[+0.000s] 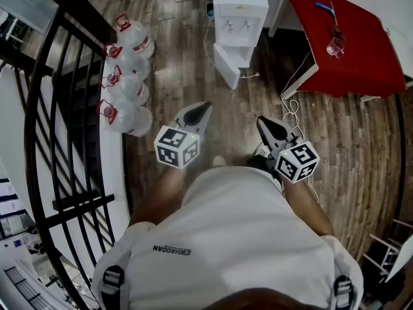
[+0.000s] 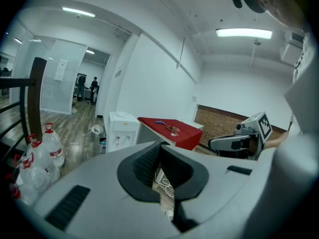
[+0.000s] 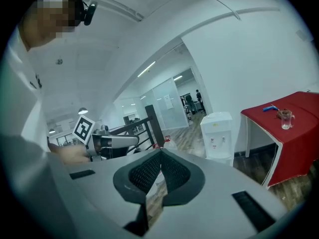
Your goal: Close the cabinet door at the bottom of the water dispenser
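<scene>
A white water dispenser (image 1: 239,8) stands far ahead against the wall, and its bottom cabinet door (image 1: 226,67) hangs open toward the left. The dispenser (image 2: 121,129) also shows small in the left gripper view, and the dispenser (image 3: 219,135) shows in the right gripper view too. My left gripper (image 1: 204,109) and right gripper (image 1: 262,123) are held close to my body, well short of the dispenser. The left gripper (image 2: 159,144) has its tips together on nothing. So does the right gripper (image 3: 160,152).
A red-topped table (image 1: 345,41) with a glass jug (image 1: 335,46) stands right of the dispenser. Several water bottles (image 1: 126,76) line a black railing (image 1: 58,108) on the left. White cables (image 1: 292,112) trail on the wood floor. People stand far off (image 2: 87,87).
</scene>
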Available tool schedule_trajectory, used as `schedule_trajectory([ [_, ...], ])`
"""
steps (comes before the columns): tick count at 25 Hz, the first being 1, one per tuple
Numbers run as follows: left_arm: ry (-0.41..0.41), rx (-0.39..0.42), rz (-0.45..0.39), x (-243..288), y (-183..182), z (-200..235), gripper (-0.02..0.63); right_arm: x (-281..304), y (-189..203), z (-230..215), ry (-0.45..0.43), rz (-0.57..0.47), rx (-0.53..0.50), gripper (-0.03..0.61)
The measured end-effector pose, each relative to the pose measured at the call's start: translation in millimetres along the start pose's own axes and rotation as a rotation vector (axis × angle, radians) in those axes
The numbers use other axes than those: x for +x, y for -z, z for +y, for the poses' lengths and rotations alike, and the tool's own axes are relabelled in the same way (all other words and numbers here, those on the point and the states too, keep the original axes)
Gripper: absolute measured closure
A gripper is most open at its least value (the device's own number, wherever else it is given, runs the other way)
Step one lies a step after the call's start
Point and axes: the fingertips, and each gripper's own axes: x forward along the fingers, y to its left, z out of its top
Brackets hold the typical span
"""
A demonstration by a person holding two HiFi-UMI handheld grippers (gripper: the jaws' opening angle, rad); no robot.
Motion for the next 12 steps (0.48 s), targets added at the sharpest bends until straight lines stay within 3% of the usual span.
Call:
schedule_trajectory([
  [12, 0.009, -0.001, 0.011, 1.3, 3.0, -3.8, 0.617, -3.2, 6.7, -3.3, 0.016, 0.018, 0.008, 0.555],
])
